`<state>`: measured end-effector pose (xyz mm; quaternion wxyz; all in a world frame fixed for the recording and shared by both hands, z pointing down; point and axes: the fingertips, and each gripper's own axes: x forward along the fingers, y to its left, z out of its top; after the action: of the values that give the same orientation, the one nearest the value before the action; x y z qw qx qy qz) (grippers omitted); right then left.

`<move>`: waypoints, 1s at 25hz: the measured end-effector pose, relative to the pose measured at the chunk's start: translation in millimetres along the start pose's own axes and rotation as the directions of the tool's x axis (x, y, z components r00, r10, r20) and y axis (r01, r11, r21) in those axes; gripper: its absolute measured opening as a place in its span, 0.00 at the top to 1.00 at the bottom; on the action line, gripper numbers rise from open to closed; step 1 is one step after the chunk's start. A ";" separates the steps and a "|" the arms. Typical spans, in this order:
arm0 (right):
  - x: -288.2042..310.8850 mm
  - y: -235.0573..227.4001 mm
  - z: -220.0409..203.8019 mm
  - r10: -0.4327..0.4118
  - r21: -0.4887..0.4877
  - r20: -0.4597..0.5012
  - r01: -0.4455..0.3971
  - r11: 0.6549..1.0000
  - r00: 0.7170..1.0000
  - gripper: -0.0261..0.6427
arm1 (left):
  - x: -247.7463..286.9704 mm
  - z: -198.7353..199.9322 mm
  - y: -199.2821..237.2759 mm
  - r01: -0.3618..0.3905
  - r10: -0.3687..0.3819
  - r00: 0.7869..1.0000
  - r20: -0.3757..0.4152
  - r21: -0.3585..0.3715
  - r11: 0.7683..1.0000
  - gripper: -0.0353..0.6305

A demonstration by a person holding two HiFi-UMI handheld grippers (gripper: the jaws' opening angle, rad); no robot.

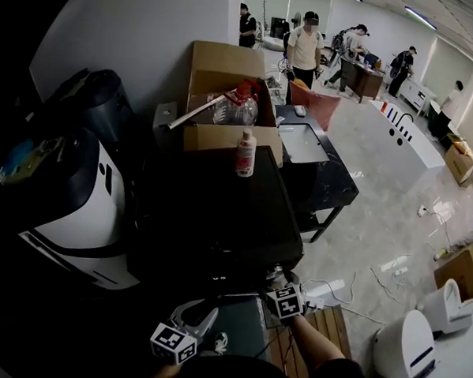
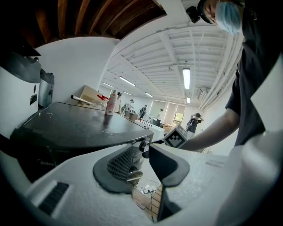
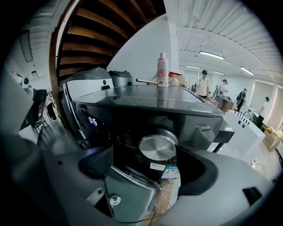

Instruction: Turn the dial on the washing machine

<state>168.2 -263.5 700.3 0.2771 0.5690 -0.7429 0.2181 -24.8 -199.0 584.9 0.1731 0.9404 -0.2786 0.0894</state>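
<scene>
The right claw (image 3: 148, 165) faces the front panel of the washing machine (image 3: 132, 106) with its jaws spread wide. The round silver dial (image 3: 158, 147) sits in the gap between them, closer to the right-hand jaw, and is not clamped. A lit display (image 3: 92, 121) glows up and to the left of this claw, and a pink-and-white bottle (image 3: 162, 69) stands on the machine's top well above it. The left claw (image 2: 143, 163) is also parted, with nothing held between its jaws. The machine's dark top lies ahead of it and to its left, and the right claw's marker cube (image 2: 176, 137) is just ahead on its right.
</scene>
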 end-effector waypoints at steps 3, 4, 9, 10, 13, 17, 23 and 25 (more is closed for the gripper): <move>1.4 -0.1 -1.2 0.009 0.002 0.003 -0.009 1.000 1.000 0.32 | -5.9 -5.0 -2.0 -0.032 0.032 0.999 0.001 -0.015 0.999 0.78; 1.7 -0.4 -1.3 0.014 0.008 0.004 -0.014 1.000 1.000 0.32 | -7.4 -6.1 -3.5 -0.041 0.041 0.999 0.003 -0.020 0.999 0.78; 5.0 -1.9 -5.0 0.074 0.117 -0.008 -0.072 0.991 0.997 0.31 | -13.2 -11.5 -15.4 -0.067 0.067 0.998 0.005 -0.036 0.997 0.78; 6.2 -2.0 -6.2 0.084 0.136 -0.009 -0.082 0.987 0.996 0.31 | -14.6 -13.1 -17.2 -0.072 0.072 0.997 0.006 -0.039 0.997 0.78; 8.1 -3.6 -6.6 0.088 0.151 -0.008 -0.086 0.985 0.996 0.31 | -20.7 -17.3 -19.5 -0.097 0.098 0.995 0.009 -0.051 0.994 0.78; 9.9 -3.6 -7.0 0.093 0.162 -0.003 -0.092 0.983 0.996 0.31 | -30.8 -23.9 -19.2 -0.135 0.136 0.991 0.003 -0.066 0.989 0.78; 17.7 5.7 -19.5 0.146 0.228 -0.037 -0.134 0.964 0.989 0.32 | -43.4 -28.4 -22.4 -0.171 0.173 0.985 0.009 -0.080 0.982 0.78; 19.0 7.6 -20.5 0.142 0.227 -0.032 -0.132 0.965 0.989 0.33 | -46.5 -27.7 -22.4 -0.183 0.185 0.983 0.014 -0.082 0.980 0.78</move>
<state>160.4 -262.2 728.1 0.2131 0.5385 -0.7444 0.3325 -52.9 -148.0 592.0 0.1989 0.9039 -0.3694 0.0837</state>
